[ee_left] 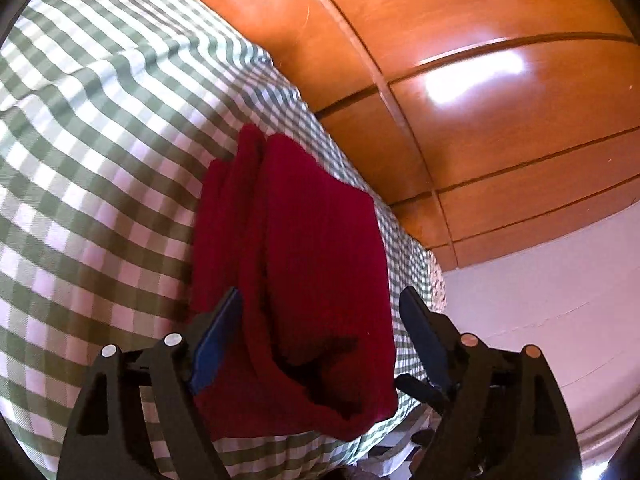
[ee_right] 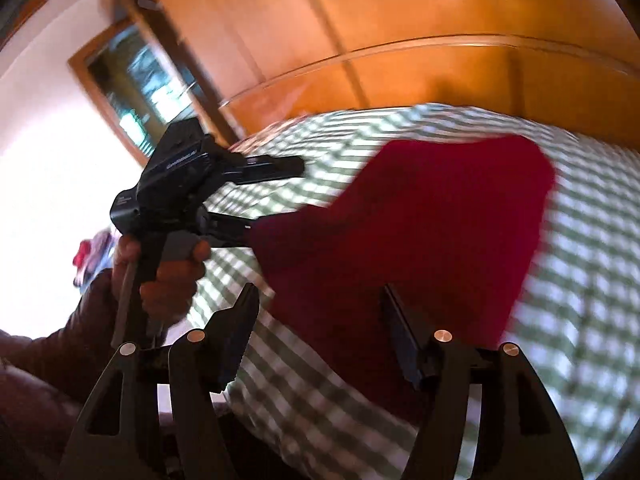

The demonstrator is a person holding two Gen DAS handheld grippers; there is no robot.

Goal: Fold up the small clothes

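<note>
Left wrist view is filled by a red cloth point(ee_left: 304, 280) lying folded in layers on a green-and-white checked sheet point(ee_left: 100, 160). The cloth is seen close to the sheet's edge, beyond which a wooden wardrobe point(ee_left: 500, 120) and a pale floor point(ee_left: 560, 300) are visible. The left gripper point(ee_left: 320, 304) is held with its jaws spread wide, one finger on either side of the cloth's near end; nothing is clamped between them, and whether the fingers touch the fabric cannot be told.

From the right wrist view, blurred by motion, the same cloth point(ee_right: 420, 240) is seen spread on the sheet point(ee_right: 580, 280), with the wardrobe point(ee_right: 360, 40) behind it. The right gripper point(ee_right: 320, 308) is also held wide open, its fingers over the cloth's near edge and gripping nothing. At the cloth's left side the left gripper point(ee_right: 276, 192) is shown, carried by a hand point(ee_right: 164, 272); one of its fingers is seen above the sheet, while the other meets the cloth's corner, where its tip is hidden. A window point(ee_right: 132, 92) is visible to the left of the wardrobe.
</note>
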